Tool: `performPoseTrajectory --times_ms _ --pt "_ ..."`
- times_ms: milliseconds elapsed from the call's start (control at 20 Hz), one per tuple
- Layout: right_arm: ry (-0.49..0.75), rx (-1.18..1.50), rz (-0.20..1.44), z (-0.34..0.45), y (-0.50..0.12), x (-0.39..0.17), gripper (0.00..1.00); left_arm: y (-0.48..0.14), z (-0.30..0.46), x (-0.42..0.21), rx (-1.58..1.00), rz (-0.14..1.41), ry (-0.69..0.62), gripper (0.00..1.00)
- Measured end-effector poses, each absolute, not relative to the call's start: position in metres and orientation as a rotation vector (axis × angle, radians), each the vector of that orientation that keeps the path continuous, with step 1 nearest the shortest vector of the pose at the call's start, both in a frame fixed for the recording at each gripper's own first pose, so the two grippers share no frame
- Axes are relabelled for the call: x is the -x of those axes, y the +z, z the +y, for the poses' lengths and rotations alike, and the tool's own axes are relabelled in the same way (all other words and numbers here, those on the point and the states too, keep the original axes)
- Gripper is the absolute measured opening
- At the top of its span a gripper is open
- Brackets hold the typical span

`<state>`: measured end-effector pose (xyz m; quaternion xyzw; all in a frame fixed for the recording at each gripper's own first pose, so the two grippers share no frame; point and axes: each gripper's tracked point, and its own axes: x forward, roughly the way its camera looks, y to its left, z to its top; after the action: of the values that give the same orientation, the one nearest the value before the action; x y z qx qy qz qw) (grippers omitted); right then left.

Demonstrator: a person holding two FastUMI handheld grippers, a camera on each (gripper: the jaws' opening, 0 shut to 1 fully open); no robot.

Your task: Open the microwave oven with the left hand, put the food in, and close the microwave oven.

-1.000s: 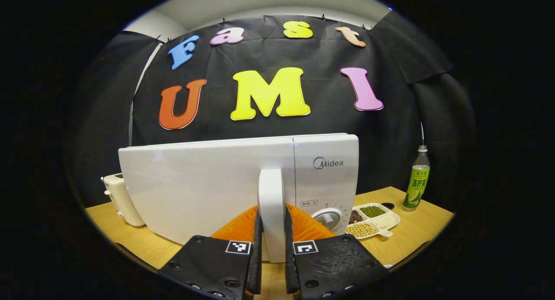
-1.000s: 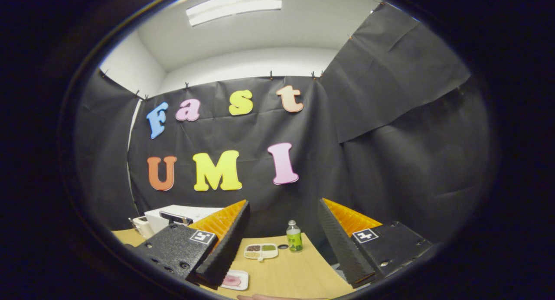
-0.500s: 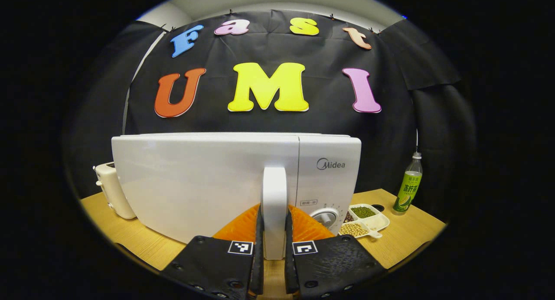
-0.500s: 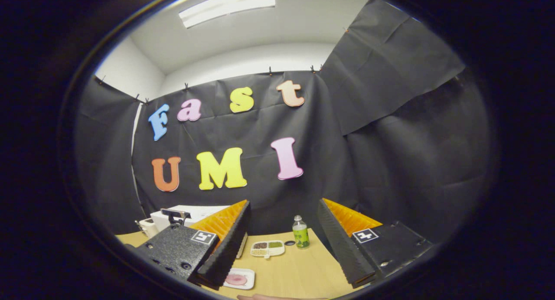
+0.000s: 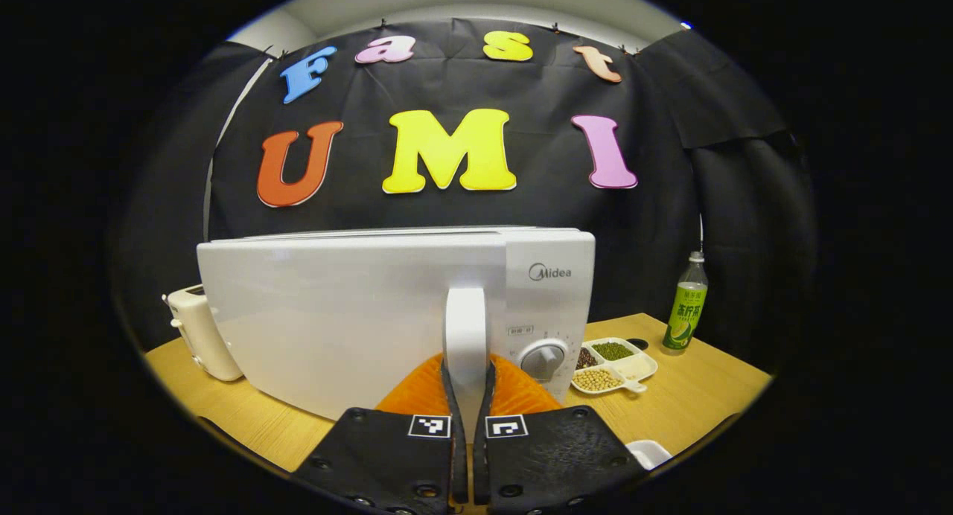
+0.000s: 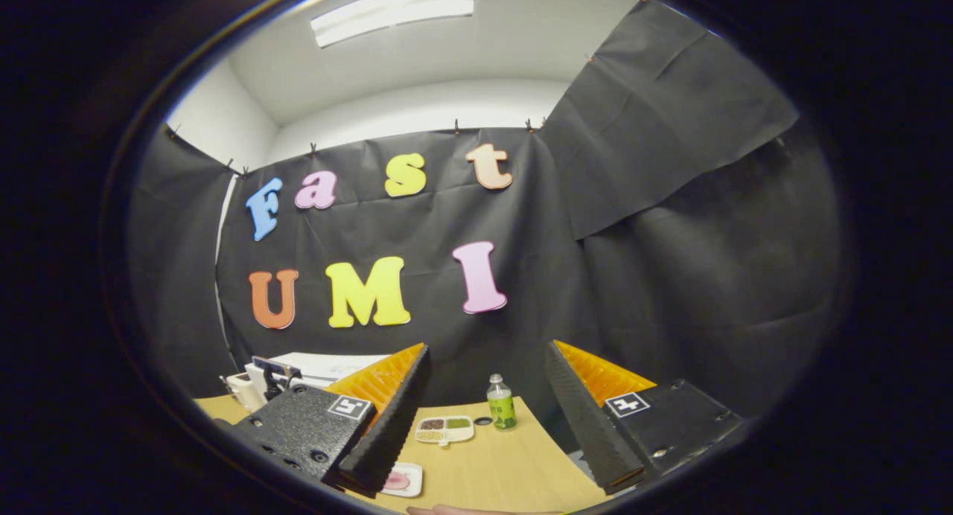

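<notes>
Here, label by label.
Microwave oven [image 5: 357, 314]: white, on a wooden counter [image 5: 700, 388]; door appears closed or nearly so.
Door handle [image 5: 465, 329]: upright white bar at the door's right edge, beside the control panel and dial [image 5: 542, 359].
Left tool [image 5: 465, 396]: fingers clamped on the handle from both sides.
Right tool [image 6: 484, 403]: fingers wide apart, holding nothing, raised over the counter to the microwave's right.
Food: pink item on a small white plate [image 6: 400, 479], on the counter near the right tool.
Handling: door likely stiff, hinged at its left; rigid, smooth handle may slip; grip mid-bar and pull in an arc.
Nearby: toaster [image 5: 201, 333] left of the microwave; divided dish of beans [image 5: 614, 362] and green bottle [image 5: 685, 306] to its right, seemingly clear of the door's swing.
</notes>
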<state>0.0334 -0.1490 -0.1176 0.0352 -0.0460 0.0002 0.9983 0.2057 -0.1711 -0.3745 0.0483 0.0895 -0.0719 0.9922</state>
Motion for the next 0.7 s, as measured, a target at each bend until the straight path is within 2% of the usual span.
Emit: performPoseTrajectory --times_ms 200,700 --pt "-0.011 -0.044 -0.068 -0.141 -0.128 -0.031 0.99 -0.376 -0.16 -0.166 -0.036 0.243 -0.215 0.03" --pt "0.061 -0.021 -0.022 -0.08 -0.139 -0.008 0.99 -0.36 -0.092 -0.076 -0.046 0.232 -0.303 0.03"
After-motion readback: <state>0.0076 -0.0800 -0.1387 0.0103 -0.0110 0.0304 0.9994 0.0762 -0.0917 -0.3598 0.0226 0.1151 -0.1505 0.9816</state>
